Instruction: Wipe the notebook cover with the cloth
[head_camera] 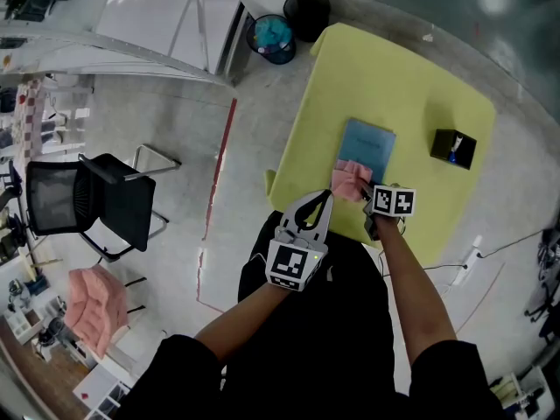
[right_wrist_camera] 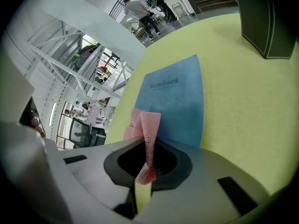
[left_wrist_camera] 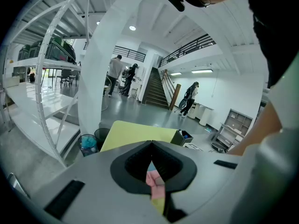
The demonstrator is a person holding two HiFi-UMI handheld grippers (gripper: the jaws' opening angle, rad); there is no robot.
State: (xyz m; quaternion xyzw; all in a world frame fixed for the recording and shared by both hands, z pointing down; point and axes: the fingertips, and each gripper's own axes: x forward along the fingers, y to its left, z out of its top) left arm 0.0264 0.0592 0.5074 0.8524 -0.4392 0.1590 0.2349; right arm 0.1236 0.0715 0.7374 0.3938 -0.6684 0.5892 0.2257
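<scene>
A yellow-green table (head_camera: 437, 77) stands on a grey concrete floor, with a black office chair (head_camera: 87, 201) well off to its left. From above, both bare forearms reach forward. The right arm stretches over the table's near edge, while the left is held back, just short of it.

The right gripper (right_wrist_camera: 148, 143) has its jaws pinched on a fold of the pink cloth (right_wrist_camera: 148, 125), which bunches at the near left corner of the blue notebook (right_wrist_camera: 180, 101). From above, its marker cube (head_camera: 393, 201) hides those jaws.

The left gripper (left_wrist_camera: 151, 143) has its jaw tips together with nothing between them, pointing toward the cloth.

The cover reads "notebook"; smaller print beneath is illegible. A black box (head_camera: 453, 148) sits right of the notebook, apart from it.
</scene>
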